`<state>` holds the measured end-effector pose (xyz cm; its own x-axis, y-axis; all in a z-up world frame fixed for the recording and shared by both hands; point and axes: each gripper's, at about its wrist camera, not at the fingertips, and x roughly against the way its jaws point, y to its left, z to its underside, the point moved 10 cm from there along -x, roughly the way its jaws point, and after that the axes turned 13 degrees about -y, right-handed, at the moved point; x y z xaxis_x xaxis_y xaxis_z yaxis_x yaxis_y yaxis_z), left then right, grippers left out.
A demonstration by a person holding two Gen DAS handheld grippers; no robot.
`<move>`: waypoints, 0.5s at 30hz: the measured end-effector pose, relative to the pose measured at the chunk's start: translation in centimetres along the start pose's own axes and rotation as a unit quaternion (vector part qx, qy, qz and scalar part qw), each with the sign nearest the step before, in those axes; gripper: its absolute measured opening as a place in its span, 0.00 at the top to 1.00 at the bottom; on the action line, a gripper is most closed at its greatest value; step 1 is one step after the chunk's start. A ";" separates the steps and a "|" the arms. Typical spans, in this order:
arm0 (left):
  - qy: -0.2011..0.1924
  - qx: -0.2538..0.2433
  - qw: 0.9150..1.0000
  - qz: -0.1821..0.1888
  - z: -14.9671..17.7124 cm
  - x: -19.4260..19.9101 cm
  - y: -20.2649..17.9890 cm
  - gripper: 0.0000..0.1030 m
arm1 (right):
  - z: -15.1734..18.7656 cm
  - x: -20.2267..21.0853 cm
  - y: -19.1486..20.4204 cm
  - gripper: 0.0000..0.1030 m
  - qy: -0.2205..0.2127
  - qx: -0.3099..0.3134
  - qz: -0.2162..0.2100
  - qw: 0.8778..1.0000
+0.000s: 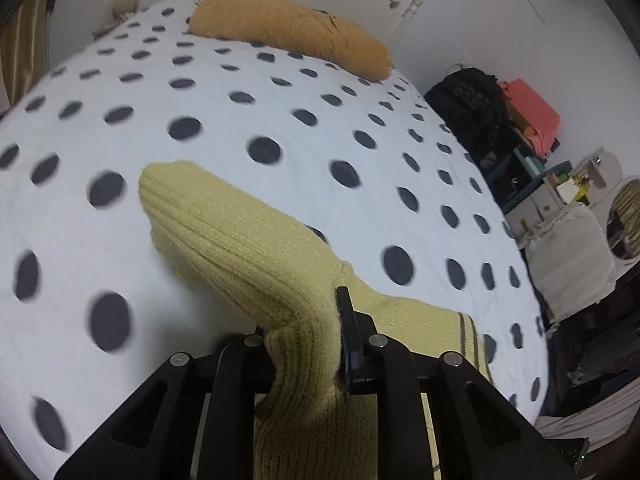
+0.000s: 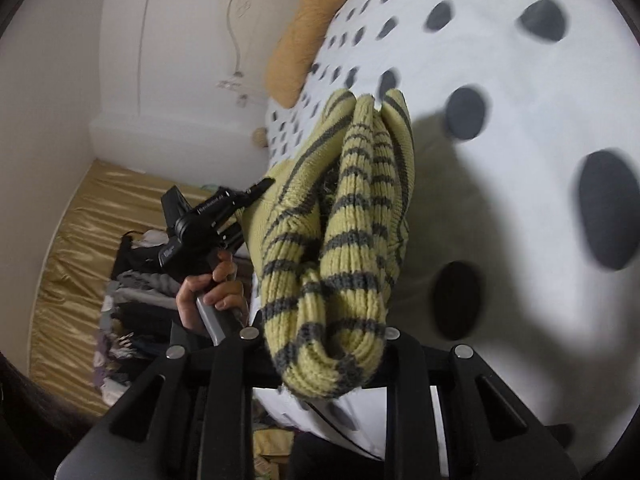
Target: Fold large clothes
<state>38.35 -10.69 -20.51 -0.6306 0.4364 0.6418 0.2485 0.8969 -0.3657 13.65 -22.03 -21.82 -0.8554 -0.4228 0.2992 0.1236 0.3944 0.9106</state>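
A yellow knit sweater (image 1: pixel 248 240) with dark stripes is held up over the polka-dot bed (image 1: pixel 200 92). My left gripper (image 1: pixel 304 320) is shut on its plain ribbed hem, which bunches between the fingers and drapes forward. My right gripper (image 2: pixel 328 344) is shut on a thick striped bunch of the same sweater (image 2: pixel 352 216), which hides its fingertips. The left gripper (image 2: pixel 240 200) also shows in the right wrist view, held by a hand, pinching the sweater's edge.
An orange pillow (image 1: pixel 292 32) lies at the head of the bed by the white headboard (image 1: pixel 404 12). A black bag (image 1: pixel 468 100), pink bag and cluttered shelves stand to the right of the bed. Gold curtains (image 2: pixel 80 240) and a clothes pile (image 2: pixel 136 300) are beside the bed.
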 end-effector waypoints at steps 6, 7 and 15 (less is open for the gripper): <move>0.109 -0.031 0.989 -0.093 4.6 -7.8 8.4 0.74 | 5.7 -5.6 -1.8 0.76 0.043 0.021 0.059 0.997; 0.129 -0.036 0.985 -0.110 6.4 -9.1 9.6 0.66 | 7.1 -6.8 -4.6 0.75 0.061 0.020 0.110 0.992; 0.053 -0.009 0.997 -0.063 1.8 -6.4 9.7 0.63 | 8.2 -6.8 -6.6 0.67 0.093 0.031 0.148 0.984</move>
<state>43.43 -4.85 -29.39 -0.5766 0.3248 0.7497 0.1859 0.9457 -0.2667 14.51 -15.11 -32.16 -0.6793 -0.4216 0.6007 0.3168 0.5698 0.7582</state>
